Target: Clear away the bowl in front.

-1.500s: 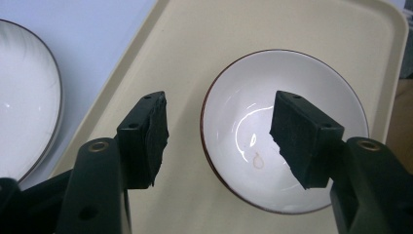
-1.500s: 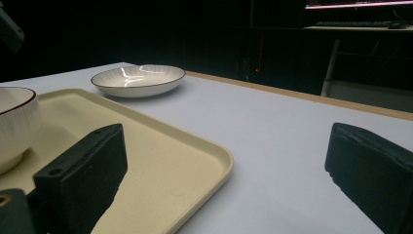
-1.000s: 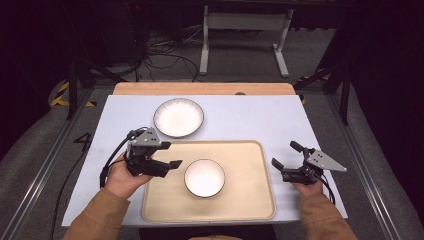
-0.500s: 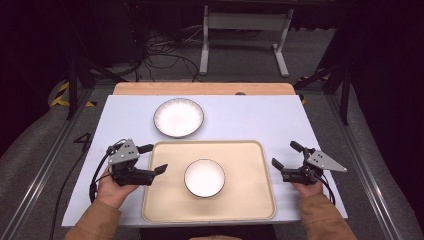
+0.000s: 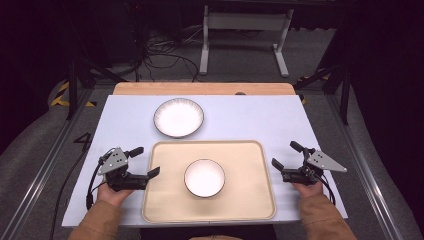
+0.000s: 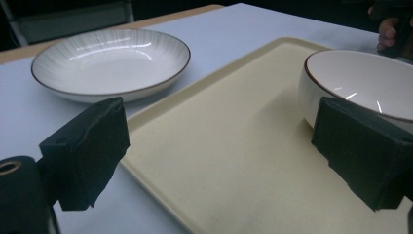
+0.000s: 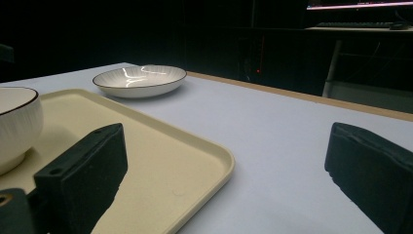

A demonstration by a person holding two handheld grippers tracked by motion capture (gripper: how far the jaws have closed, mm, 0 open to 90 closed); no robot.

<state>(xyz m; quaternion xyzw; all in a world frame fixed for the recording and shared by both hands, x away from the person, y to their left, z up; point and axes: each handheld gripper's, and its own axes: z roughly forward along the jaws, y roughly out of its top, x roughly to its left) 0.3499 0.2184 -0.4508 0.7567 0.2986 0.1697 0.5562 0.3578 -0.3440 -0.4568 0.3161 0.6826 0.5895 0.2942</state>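
Straddling tray edge, left gripper jaws just opened wide w/ nothing held; right gripper open, empty.

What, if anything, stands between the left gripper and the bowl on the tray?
Nothing visible does. The left gripper sits at the tray's left edge, jaws open and having just been opening with nothing held between them. Between it and the bowl lies only bare tray surface. The plate rests farther back on the table, off that line.
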